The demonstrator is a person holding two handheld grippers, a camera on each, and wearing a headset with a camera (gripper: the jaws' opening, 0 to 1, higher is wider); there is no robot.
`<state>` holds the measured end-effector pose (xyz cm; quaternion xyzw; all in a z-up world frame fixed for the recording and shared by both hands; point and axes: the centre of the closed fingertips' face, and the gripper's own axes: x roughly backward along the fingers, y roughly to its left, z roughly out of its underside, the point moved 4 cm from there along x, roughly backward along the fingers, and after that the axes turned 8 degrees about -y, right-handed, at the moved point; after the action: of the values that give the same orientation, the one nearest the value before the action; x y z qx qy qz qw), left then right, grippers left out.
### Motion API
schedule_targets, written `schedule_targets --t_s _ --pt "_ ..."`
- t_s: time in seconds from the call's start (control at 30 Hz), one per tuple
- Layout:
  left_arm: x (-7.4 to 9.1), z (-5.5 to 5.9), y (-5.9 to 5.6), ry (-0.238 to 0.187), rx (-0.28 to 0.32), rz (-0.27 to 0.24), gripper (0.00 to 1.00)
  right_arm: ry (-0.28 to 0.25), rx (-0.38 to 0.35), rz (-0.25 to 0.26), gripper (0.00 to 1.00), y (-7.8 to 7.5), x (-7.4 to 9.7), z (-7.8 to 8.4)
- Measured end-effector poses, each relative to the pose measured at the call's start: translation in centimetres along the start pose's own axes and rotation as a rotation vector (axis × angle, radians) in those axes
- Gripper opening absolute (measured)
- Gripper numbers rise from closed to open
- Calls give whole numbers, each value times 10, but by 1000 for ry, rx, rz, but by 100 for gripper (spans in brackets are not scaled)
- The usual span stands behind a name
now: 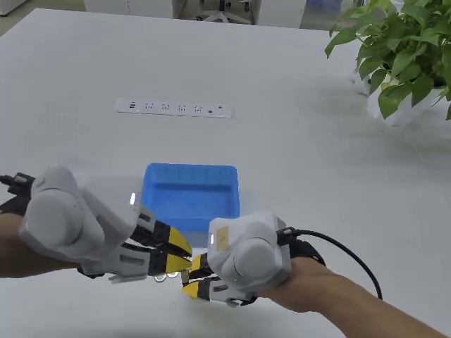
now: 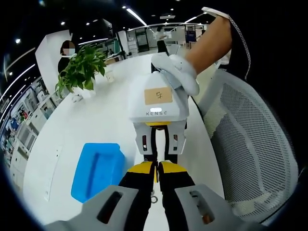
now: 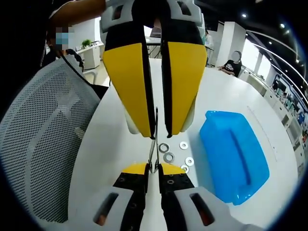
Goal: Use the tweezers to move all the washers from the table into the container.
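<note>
5 washers [image 3: 168, 157] lay in a loose cluster on the white table [image 3: 115, 159], just beside the blue container [image 3: 231, 159] and outside it. The tweezers [image 3: 154, 151] ran close beside them. The right gripper [image 3: 154, 168] pinched one end and the left gripper [image 3: 160, 132] pinched further along, each claw narrowed almost fully onto the thin metal.

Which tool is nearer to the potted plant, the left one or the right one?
Right. They nearly meet at the tweezers, but the right tool extends toward the potted plant, the left tool away from it.
</note>
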<state>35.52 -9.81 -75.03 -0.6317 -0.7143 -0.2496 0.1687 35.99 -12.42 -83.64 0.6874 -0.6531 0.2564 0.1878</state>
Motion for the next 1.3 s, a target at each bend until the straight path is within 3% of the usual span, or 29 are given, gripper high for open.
schedule_targets --t_s 0.5,1.3 --pt "0 4 -3 -8 1 22 6 -6 4 6 12 -1 0 0" --pt "-7 -3 19 -13 -62 51 5 -20 -5 89 13 -28 9 4"
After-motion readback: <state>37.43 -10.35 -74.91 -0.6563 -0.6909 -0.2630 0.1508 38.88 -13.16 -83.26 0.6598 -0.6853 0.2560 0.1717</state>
